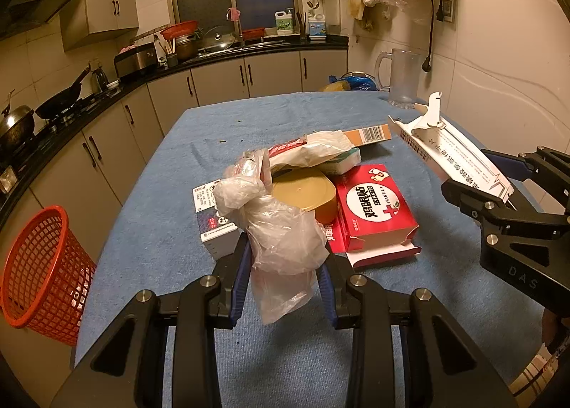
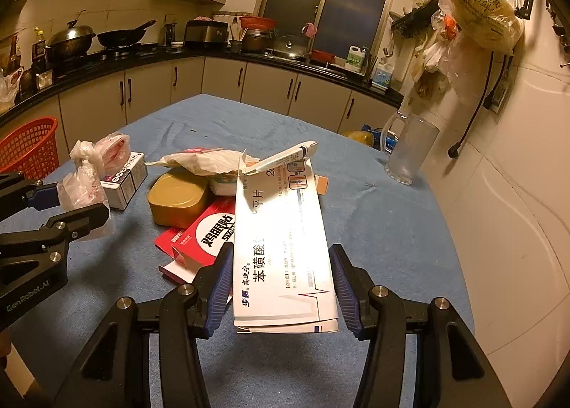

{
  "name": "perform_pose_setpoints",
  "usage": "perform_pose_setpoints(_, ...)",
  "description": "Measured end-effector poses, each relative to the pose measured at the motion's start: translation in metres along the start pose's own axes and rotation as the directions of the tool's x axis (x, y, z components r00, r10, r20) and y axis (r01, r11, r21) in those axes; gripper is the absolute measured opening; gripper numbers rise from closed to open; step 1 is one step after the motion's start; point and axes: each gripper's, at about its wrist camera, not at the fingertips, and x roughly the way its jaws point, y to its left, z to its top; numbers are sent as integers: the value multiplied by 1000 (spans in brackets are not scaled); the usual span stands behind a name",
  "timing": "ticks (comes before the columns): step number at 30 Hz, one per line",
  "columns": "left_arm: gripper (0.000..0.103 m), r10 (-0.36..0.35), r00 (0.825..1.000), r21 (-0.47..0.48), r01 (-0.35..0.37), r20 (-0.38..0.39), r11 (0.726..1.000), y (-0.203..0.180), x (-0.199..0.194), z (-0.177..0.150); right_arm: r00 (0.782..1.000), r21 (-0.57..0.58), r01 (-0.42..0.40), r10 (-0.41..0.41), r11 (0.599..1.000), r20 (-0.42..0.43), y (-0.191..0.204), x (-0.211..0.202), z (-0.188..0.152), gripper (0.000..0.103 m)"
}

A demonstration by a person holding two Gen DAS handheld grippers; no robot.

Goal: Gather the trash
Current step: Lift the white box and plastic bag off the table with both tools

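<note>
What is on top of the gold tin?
A crumpled white wrapper lies across the back edge of the gold tin; the front of its lid is bare. Whatever is under the wrapper is hidden, and so is the inside of the tin.

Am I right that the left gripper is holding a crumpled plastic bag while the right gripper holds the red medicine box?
Not quite. The left gripper does hold the crumpled plastic bag, but the right gripper holds the flattened white medicine box; the right wrist view shows the red box lying on the table.

plastic bag [image 1: 281, 226] crumpled, held | white carton [image 2: 281, 251] flattened, held
</note>
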Motion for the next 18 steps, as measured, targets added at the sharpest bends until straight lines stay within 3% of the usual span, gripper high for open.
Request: perform_pose_setpoints(18,33,8,1000,-2,-8,12,1000,7,-5,-3,1000,-8,2,-2,1000,7,4,-3,-1,57)
